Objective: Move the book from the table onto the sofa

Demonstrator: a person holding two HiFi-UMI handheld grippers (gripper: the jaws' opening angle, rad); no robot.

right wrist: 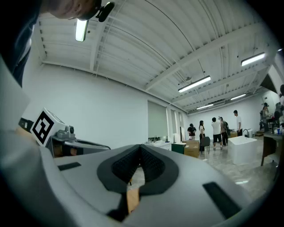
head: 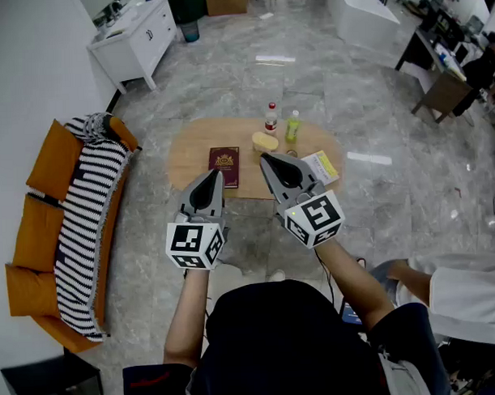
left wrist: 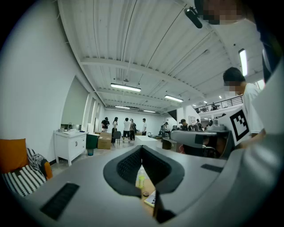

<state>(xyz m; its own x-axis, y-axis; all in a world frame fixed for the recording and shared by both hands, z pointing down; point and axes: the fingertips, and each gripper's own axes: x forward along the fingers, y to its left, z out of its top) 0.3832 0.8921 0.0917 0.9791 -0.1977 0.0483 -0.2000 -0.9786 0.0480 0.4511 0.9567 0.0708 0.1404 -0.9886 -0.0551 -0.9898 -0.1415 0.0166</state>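
Note:
A dark red book (head: 224, 167) lies flat on the oval wooden table (head: 197, 146), left of its middle. My left gripper (head: 212, 177) is held level just over the table's near edge, close to the book, jaws shut and empty. My right gripper (head: 266, 160) hovers level beside it to the right, also shut with nothing in it. The orange sofa (head: 39, 232) with a black-and-white striped throw (head: 86, 222) stands to the left of the table. In the left gripper view the gripper (left wrist: 142, 148) points level across the room; in the right gripper view the gripper (right wrist: 141, 147) does too.
On the table stand a red-capped bottle (head: 271, 117), a yellow-green bottle (head: 292, 126), a yellow object (head: 265, 141) and a booklet (head: 321, 166). A white cabinet (head: 135, 34) stands at the back left. Another person (head: 461, 286) sits at lower right. Several people (left wrist: 120, 128) stand far off.

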